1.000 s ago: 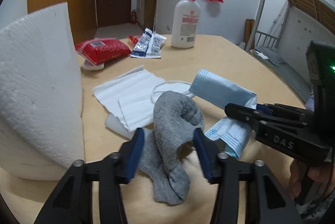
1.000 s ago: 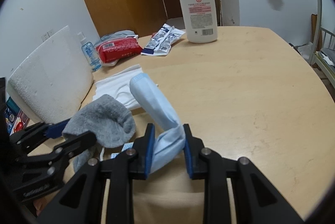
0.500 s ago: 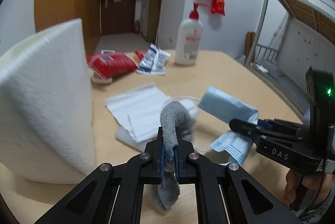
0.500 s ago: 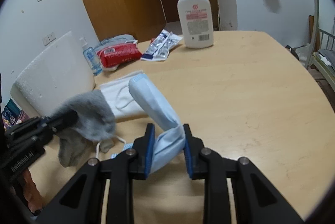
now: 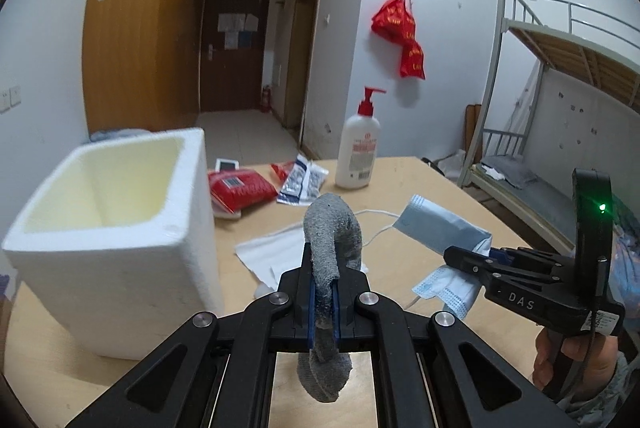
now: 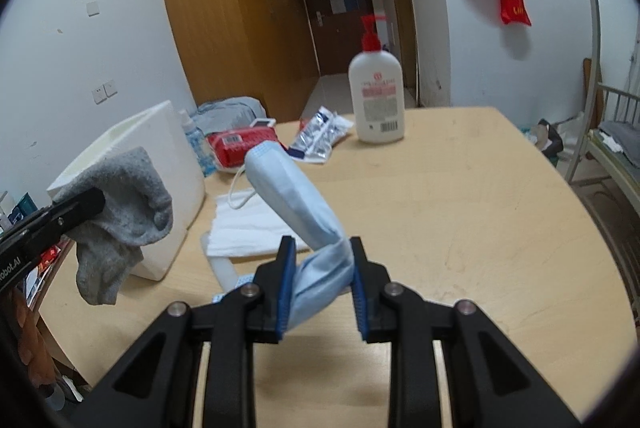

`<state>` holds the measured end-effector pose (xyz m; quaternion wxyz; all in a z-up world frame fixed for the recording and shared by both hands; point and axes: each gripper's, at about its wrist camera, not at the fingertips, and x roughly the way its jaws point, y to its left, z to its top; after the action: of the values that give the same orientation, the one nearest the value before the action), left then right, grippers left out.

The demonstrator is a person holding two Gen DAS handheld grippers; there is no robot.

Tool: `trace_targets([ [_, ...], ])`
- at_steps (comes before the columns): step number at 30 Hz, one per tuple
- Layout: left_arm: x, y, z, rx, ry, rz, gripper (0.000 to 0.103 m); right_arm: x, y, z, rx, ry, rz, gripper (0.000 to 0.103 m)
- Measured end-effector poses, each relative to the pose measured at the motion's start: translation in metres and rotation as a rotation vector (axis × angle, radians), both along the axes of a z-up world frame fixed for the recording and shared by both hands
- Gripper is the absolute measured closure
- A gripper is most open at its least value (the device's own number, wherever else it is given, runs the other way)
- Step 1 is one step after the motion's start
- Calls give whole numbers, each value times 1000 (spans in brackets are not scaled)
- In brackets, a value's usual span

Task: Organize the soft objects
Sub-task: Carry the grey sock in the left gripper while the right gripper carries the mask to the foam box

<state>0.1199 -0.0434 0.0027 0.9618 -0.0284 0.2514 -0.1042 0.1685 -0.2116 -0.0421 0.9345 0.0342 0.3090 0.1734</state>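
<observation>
My left gripper (image 5: 324,298) is shut on a grey sock (image 5: 330,240) and holds it in the air above the table; the sock also shows at the left of the right wrist view (image 6: 120,203). My right gripper (image 6: 320,282) is shut on a light blue face mask (image 6: 292,195), lifted off the table; the mask also shows in the left wrist view (image 5: 440,228). An open white foam box (image 5: 112,220) stands to the left of the sock. White folded tissues (image 6: 248,228) lie on the table under the mask.
A white pump bottle (image 6: 378,99) stands at the far side of the wooden table (image 6: 460,207). A red packet (image 5: 240,187) and foil sachets (image 5: 300,179) lie near it. A small sanitizer bottle (image 6: 194,143) stands behind the box. A bunk bed (image 5: 560,107) stands at right.
My left gripper closed on the grey sock and lifted it well above the table, so the foam box's opening now shows. My right gripper rose too, still holding the mask.
</observation>
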Motion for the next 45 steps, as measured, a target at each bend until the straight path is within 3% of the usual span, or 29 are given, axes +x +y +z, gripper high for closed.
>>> trace_targets([
  [16, -68, 18, 36, 27, -151, 56, 97, -64, 4, 47, 7, -173, 2, 73],
  [28, -118, 35, 58, 58, -265, 104, 97, -100, 26, 69, 14, -289, 67, 73],
  [45, -149, 80, 58, 88, -276, 260, 97, -103, 72, 68, 33, -289, 208, 73],
])
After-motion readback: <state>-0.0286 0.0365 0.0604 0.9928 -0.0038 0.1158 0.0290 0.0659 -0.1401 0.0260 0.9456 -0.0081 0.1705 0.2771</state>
